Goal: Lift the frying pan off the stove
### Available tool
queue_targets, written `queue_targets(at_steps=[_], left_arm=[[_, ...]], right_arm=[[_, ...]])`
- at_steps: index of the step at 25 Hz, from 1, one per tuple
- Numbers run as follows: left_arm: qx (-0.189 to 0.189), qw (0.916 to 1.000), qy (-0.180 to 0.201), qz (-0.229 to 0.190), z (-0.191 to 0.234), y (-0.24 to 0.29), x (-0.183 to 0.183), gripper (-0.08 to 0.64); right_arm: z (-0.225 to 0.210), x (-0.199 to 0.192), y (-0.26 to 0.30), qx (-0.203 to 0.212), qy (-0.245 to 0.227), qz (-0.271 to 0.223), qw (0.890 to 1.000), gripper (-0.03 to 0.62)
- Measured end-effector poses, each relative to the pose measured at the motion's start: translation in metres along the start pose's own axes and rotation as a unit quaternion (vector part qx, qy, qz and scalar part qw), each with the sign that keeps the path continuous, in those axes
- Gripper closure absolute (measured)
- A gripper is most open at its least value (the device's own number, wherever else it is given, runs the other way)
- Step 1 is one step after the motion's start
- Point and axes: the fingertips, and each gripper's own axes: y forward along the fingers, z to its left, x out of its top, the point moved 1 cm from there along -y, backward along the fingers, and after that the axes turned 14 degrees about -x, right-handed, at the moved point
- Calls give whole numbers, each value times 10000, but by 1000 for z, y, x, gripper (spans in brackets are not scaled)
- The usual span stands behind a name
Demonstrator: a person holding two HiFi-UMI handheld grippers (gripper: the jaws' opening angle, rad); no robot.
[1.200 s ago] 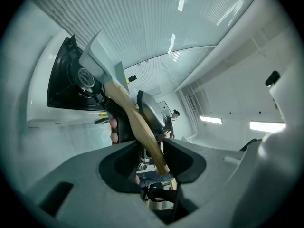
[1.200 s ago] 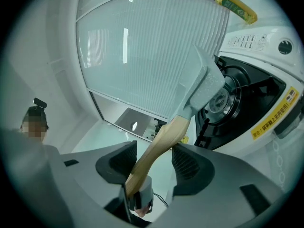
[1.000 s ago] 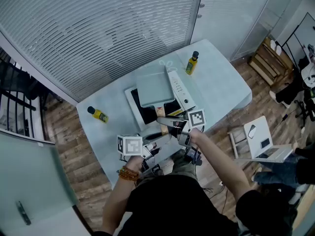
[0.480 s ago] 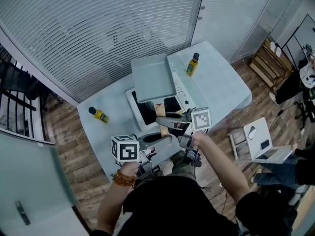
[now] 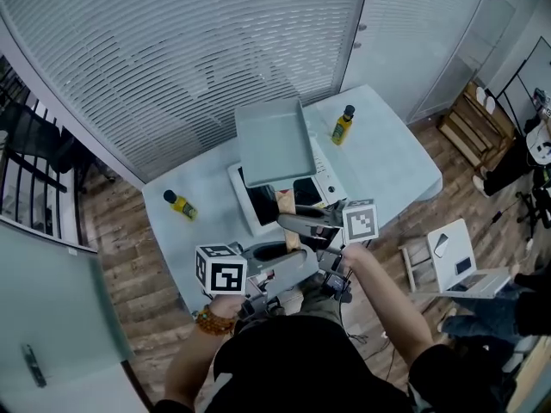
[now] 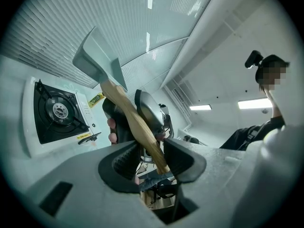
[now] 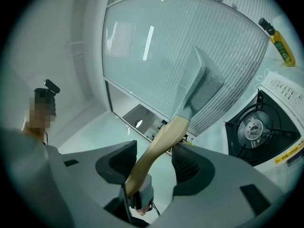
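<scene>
The pale table (image 5: pixel 387 157) carries a white stove (image 5: pixel 258 198) with a black top. The square grey frying pan (image 5: pixel 274 140) hangs in the air above the stove, clear of it. The left hand-held gripper (image 6: pixel 151 158) and right hand-held gripper (image 7: pixel 154 160) are both clenched on its wooden handle (image 5: pixel 287 203).

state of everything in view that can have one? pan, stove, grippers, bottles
frying pan: lifted clear, held in the air, empty
stove: burner bare, no flame visible
left gripper: shut on the pan handle
right gripper: shut on the same handle
far yellow bottle: capped, upright
near yellow bottle: capped, upright
laptop: open
</scene>
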Motion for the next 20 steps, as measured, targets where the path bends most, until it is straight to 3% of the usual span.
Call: queue_targets(at_steps=[20], left_arm=[[-16,9998,177,84,-21,-1,10,393]], right_arm=[[22,9,-2,41,43,-86,9999,374]])
